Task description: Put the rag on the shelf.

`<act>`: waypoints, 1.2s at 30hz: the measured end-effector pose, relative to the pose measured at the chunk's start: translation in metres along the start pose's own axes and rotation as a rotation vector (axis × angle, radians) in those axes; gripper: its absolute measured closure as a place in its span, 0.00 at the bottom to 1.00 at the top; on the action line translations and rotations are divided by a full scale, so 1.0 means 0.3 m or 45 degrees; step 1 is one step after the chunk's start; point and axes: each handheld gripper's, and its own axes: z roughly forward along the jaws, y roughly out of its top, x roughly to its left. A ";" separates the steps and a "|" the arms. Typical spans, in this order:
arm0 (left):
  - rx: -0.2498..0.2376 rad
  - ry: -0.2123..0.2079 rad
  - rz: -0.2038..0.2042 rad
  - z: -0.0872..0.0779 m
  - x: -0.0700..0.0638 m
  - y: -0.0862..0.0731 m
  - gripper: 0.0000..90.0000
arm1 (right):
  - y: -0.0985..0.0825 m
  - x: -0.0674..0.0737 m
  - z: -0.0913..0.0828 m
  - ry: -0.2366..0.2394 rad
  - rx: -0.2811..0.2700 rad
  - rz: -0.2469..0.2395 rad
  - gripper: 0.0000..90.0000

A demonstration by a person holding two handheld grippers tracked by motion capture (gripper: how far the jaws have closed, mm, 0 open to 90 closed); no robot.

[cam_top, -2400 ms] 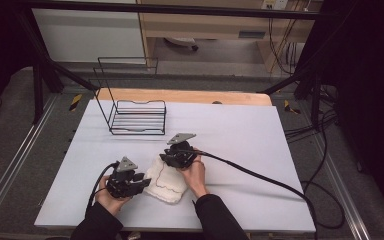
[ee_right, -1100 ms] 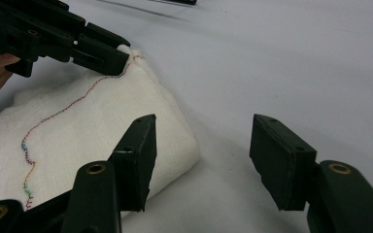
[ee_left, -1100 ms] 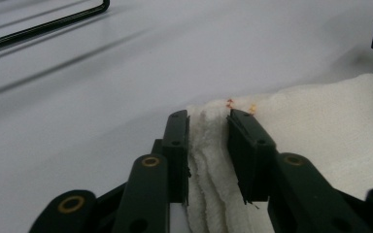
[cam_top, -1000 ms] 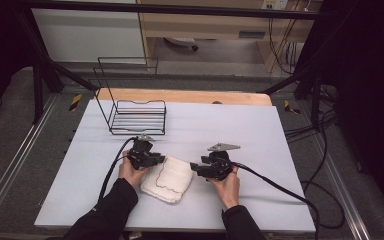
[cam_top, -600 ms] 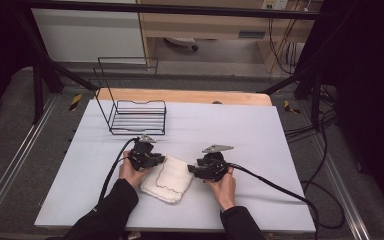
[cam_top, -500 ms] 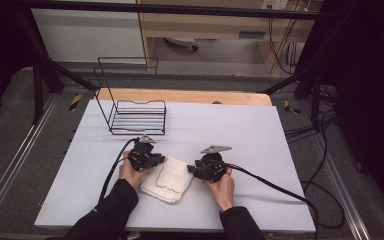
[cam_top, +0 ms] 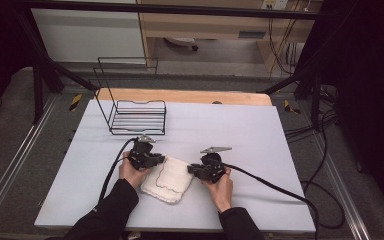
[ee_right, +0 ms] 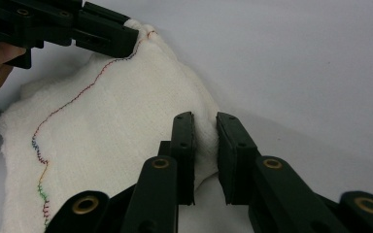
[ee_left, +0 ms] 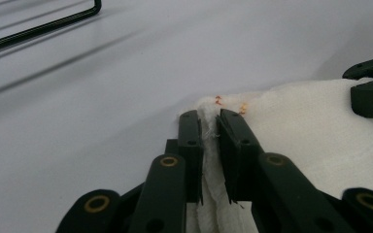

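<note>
The folded white cloth point(cam_top: 167, 179) lay on the white table point(cam_top: 260, 145), near its front edge, between my two hands. My left gripper point(ee_left: 210, 127) was clenched on the cloth's far left corner, beside orange stitching. My right gripper point(ee_right: 205, 141) pinched a raised fold at the cloth's right edge. A multicoloured stitched line point(ee_right: 68, 104) crossed the cloth. A black wire rack point(cam_top: 136, 111) stood well behind, apart from the cloth.

A white counter point(cam_top: 260, 145) stands on grey floor point(cam_top: 10, 145) — dark frame posts point(cam_top: 37, 85) flank it. Beyond its far edge, a wooden cabinet point(cam_top: 210, 25).
</note>
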 end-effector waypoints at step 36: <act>-0.284 -0.008 0.056 -0.256 -0.061 -0.010 0.91 | 0.078 0.115 -0.156 0.034 -0.252 -0.257 0.91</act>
